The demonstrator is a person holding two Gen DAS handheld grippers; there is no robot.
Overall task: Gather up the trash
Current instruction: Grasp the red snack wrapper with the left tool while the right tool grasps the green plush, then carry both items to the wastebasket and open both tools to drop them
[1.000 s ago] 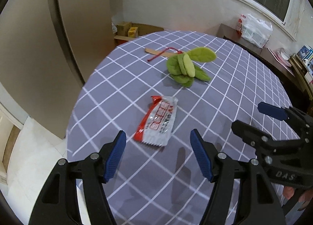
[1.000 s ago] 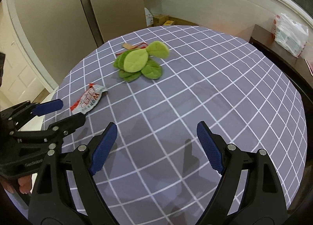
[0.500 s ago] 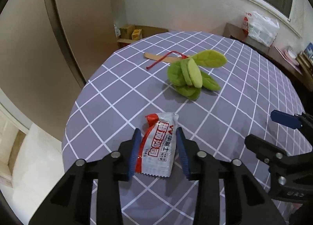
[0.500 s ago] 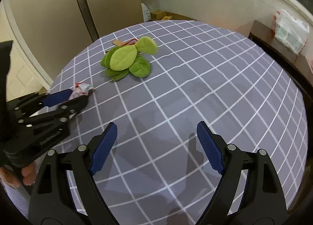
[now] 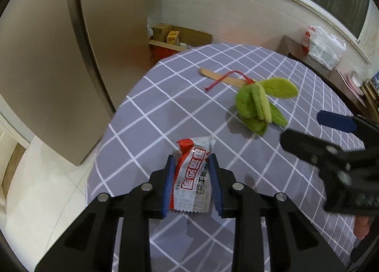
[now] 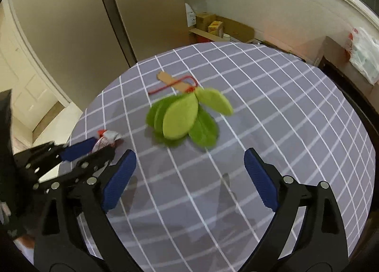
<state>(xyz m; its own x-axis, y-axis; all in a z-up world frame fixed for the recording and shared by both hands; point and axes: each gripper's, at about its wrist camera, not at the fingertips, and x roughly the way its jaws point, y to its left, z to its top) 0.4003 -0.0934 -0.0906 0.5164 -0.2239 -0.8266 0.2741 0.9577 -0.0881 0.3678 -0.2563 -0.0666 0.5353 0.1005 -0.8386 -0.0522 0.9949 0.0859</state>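
Left gripper [image 5: 191, 183]: blue-padded jaws closing on a red-and-white foil snack wrapper [image 5: 193, 178], pads touching its long edges, the wrapper lying on the grey white-checked tablecloth [image 5: 146, 134]. Right gripper [image 6: 189, 179]: jaws opening wide with nothing between them. Green plush leaf toy [image 6: 184, 119] lay just ahead of it.

Red Chinese print, partly "菲士", on snack wrapper [image 5: 192, 180]

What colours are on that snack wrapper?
The wrapper is silvery white with red; clearest in the left wrist view.

Grey white-checked tablecloth [image 5: 165, 115], green plush leaves [image 5: 258, 106]
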